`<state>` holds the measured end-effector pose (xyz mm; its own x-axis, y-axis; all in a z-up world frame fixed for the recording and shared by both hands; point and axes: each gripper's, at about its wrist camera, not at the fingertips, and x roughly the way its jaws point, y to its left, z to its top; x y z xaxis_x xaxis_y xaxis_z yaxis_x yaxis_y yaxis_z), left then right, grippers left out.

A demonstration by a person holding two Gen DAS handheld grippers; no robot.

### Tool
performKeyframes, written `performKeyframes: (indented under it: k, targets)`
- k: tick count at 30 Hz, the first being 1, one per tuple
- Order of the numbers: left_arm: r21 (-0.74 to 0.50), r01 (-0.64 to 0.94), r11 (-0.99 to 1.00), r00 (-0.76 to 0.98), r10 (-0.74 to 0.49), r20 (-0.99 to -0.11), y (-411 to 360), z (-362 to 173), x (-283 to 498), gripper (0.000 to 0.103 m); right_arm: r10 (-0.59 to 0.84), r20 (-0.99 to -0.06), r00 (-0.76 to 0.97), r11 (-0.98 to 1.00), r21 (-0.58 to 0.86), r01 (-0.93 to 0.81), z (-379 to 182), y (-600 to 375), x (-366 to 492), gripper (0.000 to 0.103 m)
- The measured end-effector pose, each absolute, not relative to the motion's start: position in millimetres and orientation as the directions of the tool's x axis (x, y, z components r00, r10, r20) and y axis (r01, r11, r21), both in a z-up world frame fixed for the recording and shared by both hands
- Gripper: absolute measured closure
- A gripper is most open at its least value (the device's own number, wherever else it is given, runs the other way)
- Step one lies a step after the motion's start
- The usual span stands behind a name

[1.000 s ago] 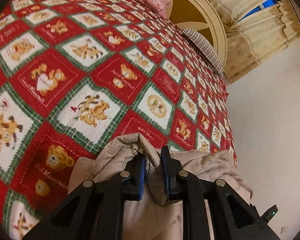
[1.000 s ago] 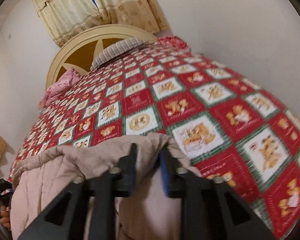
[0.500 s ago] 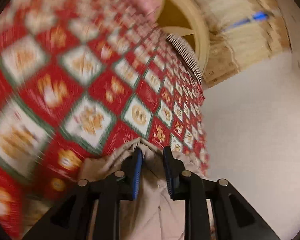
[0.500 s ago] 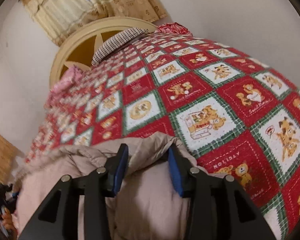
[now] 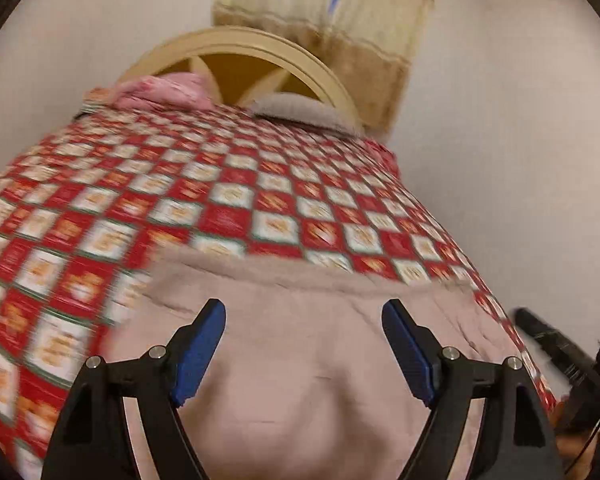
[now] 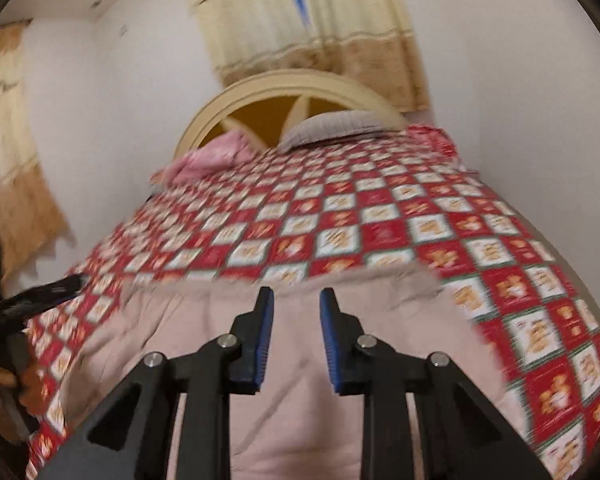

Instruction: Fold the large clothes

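L claw (image 5: 304, 320) & R claw (image 6: 296, 308) agape, empty, above flat beige garment (image 5: 308, 320).

Beige coat (image 5: 312, 360) – matt padded cloth; quilt (image 5: 260, 200) – printed cloth.

White walls (image 6: 500, 60) surround a bed (image 6: 340, 216) (red-and-white checked quilt) with an arched cream headboard (image 6: 284, 88) and beige curtains (image 6: 312, 28).
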<state>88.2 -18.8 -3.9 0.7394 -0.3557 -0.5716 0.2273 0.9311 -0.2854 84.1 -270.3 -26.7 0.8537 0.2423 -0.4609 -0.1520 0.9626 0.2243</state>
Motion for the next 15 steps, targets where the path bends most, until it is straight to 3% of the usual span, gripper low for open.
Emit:
performKeyframes:
  k: [7, 15]
  targets:
    - [-0.217, 0.190, 0.957, 0.679, -0.288, -0.675, -56.8, -66.7, 123.2, 0.022, 0.134, -0.602, 0.787, 0.989, 0.130, -0.068, -110.7, -238.6, 129.2, 0.077]
    - [-0.214, 0.184, 0.959, 0.701, -0.281, -0.656, -56.2, -102.2, 126.7, 0.021, 0.158, -0.609, 0.777, 0.983, 0.168, -0.068, -137.2, -246.0, 131.2, 0.077]
